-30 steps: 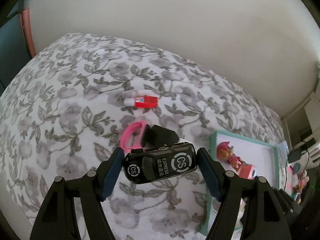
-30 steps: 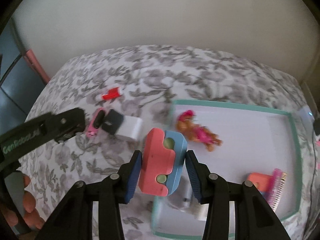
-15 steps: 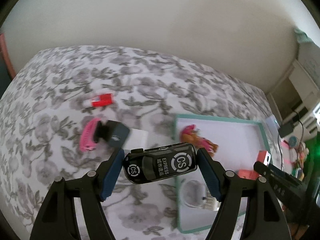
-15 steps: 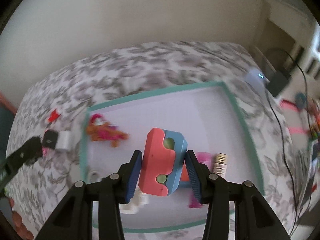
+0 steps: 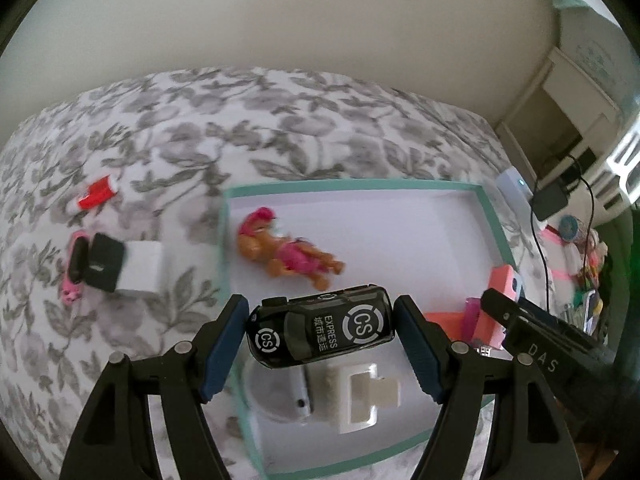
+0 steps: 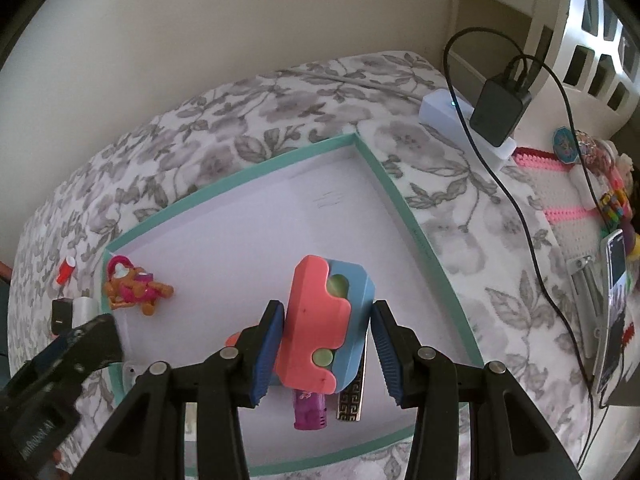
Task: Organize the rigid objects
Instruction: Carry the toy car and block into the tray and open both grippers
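Note:
My left gripper (image 5: 322, 340) is shut on a black toy car (image 5: 320, 330) marked "CS EXPRESS", gripped end to end above the near left part of a teal-rimmed white tray (image 5: 352, 185). My right gripper (image 6: 326, 344) is shut on a pink and blue block (image 6: 326, 328) over the tray's (image 6: 356, 139) near middle. A small orange and pink dog figure (image 5: 288, 254) lies in the tray's left part. Below the car lie a white plastic piece (image 5: 360, 396) and a clear round item (image 5: 276, 396). Under the block lie a magenta piece (image 6: 308, 410) and a patterned bar (image 6: 352, 396).
The tray sits on a floral bedspread (image 5: 280, 112). Left of it lie a small red item (image 5: 96, 194), a pink band (image 5: 72, 292) and a black and white box (image 5: 124, 266). A power strip with charger and cables (image 6: 468, 124) and a phone (image 6: 614, 308) are at the right.
Both grippers have swung right, from over the bedspread to over the tray, each still holding its object. The loose items on the bedspread now lie far left.

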Demonstrator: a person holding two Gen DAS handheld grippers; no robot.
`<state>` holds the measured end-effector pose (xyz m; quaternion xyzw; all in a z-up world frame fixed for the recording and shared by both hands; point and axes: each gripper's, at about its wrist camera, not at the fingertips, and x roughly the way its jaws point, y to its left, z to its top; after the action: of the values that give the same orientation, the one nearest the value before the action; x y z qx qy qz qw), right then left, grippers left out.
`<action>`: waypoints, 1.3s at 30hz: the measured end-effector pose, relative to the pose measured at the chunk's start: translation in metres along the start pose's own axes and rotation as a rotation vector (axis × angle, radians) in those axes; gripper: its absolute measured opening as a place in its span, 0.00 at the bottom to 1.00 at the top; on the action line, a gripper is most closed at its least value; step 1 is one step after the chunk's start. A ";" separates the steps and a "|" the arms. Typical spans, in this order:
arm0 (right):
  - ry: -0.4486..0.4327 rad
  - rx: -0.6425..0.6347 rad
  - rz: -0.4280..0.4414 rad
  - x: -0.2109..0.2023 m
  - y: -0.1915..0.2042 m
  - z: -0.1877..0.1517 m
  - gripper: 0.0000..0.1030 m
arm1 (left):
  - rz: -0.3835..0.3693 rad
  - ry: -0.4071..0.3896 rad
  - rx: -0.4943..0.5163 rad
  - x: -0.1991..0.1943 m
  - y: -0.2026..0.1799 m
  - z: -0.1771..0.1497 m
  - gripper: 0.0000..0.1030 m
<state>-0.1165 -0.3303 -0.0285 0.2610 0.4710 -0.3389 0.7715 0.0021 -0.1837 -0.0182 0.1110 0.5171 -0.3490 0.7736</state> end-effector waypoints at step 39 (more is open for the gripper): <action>0.017 -0.061 0.028 0.003 0.016 -0.004 0.47 | -0.017 0.018 -0.021 0.017 0.011 -0.009 0.74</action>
<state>-0.1053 -0.3182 -0.0315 0.2470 0.4840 -0.3113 0.7796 0.0067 -0.1786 -0.0390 0.1018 0.5285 -0.3490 0.7671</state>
